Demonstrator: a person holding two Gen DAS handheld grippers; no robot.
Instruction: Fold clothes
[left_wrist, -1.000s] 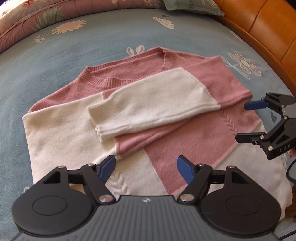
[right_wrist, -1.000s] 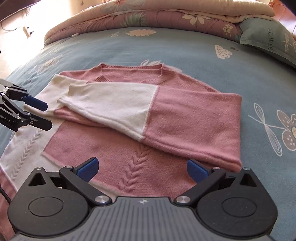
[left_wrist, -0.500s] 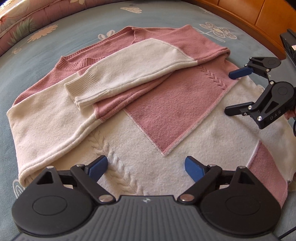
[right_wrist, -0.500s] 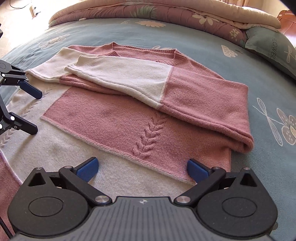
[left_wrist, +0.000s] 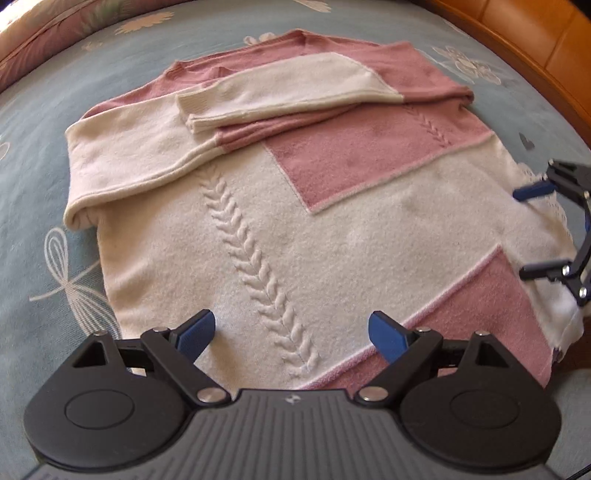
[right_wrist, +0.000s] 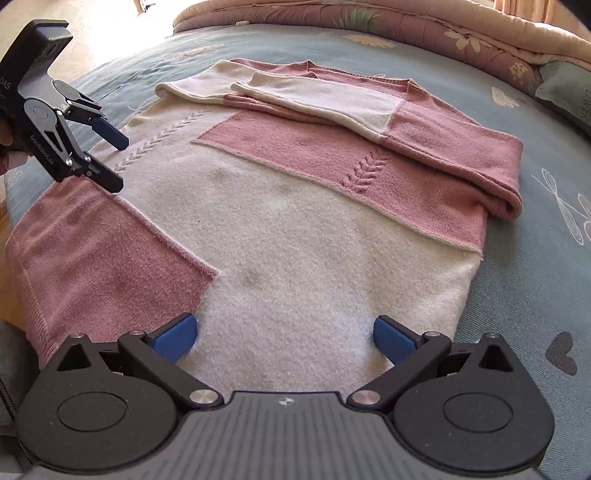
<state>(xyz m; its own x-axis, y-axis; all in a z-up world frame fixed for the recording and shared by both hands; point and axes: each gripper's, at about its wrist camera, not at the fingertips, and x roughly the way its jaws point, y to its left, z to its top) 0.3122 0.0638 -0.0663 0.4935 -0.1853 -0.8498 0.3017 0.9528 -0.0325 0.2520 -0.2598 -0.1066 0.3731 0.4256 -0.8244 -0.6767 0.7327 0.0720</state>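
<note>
Both the left hand-held gripper (left_wrist: 291, 332) and the right hand-held gripper (right_wrist: 284, 334), jaws wide apart and empty, have drawn back to the sweater's (left_wrist: 332, 229) hem, sleeves already folded in, likely for the bottom fold.

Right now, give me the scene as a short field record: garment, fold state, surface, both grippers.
garment: pink and cream sweater, lying flat
fold state: both sleeves folded across the chest; hem end not yet folded
surface: blue floral bedsheet
left gripper: open, empty, over the hem end, left half
right gripper: open, empty, over the hem end, right half
background: quilt at the far end of the bed
</note>
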